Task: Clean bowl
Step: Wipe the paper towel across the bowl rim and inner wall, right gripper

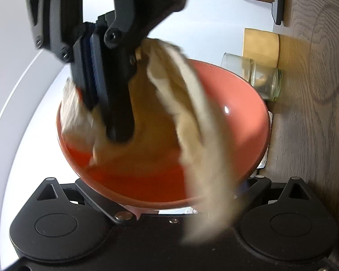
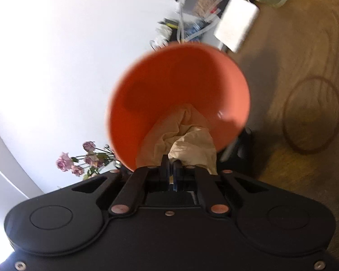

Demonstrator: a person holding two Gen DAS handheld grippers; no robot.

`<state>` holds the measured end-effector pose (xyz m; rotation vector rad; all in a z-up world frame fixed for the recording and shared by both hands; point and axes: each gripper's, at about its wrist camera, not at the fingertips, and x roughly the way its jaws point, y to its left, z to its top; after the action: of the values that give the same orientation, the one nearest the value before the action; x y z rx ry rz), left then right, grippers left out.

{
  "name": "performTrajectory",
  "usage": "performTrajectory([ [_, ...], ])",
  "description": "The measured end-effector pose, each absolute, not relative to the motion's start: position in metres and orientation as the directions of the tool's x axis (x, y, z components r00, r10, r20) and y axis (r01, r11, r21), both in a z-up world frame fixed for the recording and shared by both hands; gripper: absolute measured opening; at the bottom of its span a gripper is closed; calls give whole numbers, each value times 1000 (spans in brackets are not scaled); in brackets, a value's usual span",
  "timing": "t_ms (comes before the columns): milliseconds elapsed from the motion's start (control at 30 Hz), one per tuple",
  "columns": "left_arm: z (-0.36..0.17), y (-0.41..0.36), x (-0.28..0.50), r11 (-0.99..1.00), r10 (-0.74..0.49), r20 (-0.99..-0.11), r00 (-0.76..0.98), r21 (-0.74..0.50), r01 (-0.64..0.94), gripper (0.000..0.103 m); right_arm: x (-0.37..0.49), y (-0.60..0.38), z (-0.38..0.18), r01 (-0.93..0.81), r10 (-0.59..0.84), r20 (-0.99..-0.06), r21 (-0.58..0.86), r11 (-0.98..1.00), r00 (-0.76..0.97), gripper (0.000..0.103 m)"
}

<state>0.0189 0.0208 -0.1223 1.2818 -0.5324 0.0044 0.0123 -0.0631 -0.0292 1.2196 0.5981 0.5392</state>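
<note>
Right wrist view: the right claw (image 2: 172, 169), clamped on a beige cloth (image 2: 187, 140), wipes inside the orange bowl (image 2: 169, 83) mid-frame, which the left claw (image 1: 169, 205) grips by its rim. Next, I judge, sweep the remaining wall.

Left wrist view: mounted behind the left tongs, it looks from very close into the orange bowl (image 1: 226, 117), which fills mid-frame. The right tongs (image 1: 115, 133) enter from the top. The wooden tabletop (image 1: 316, 113) runs down the right edge, so the view is rolled sideways.

Right wrist view: mounted behind the right tongs (image 2: 173, 171), it faces the same bowl (image 2: 169, 85) from slightly farther back, rolled likewise. Both views share bowl, cloth (image 2: 192, 142) and tabletop (image 2: 305, 45).
</note>
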Motion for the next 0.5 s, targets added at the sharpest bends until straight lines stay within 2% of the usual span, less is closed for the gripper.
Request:
performTrajectory([
  [267,-122,21,19,302,-287,379,880,907,-293,96,13,-96,-20,-60,584,-106,964,258,805,5],
  [500,-122,21,18,302,-287,379,880,907,-293,96,22,-109,-35,18,489,-190,942,335,851,5],
])
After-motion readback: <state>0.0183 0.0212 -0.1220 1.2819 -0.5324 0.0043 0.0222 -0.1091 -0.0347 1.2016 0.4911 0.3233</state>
